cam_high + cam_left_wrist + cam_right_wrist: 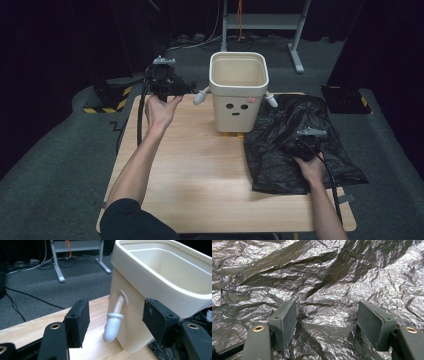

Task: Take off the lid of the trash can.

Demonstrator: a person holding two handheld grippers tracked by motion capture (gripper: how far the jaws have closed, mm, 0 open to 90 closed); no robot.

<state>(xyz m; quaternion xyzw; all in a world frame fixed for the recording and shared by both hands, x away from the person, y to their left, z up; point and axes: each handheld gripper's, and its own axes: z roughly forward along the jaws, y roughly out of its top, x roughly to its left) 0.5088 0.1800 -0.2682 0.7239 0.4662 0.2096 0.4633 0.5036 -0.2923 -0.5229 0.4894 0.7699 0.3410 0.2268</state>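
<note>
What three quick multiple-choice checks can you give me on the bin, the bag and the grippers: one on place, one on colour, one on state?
1. Where does the black plastic bag lie?
A. Inside the bin
B. On the table, right of the bin
C. On the floor

2. What colour is the bin?
A. Cream
B. Blue
C. Red

3. How does the left gripper stand?
A. Shut on the bag
C. Shut on the bin's rim
B. Open, with the bin's small white arm seen between its jaws

Answers: 1 B, the high view shows the bag spread on the table beside the bin, under the right gripper. 2 A, its walls are cream with a little face. 3 B, the pads stand apart from the arm.
</note>
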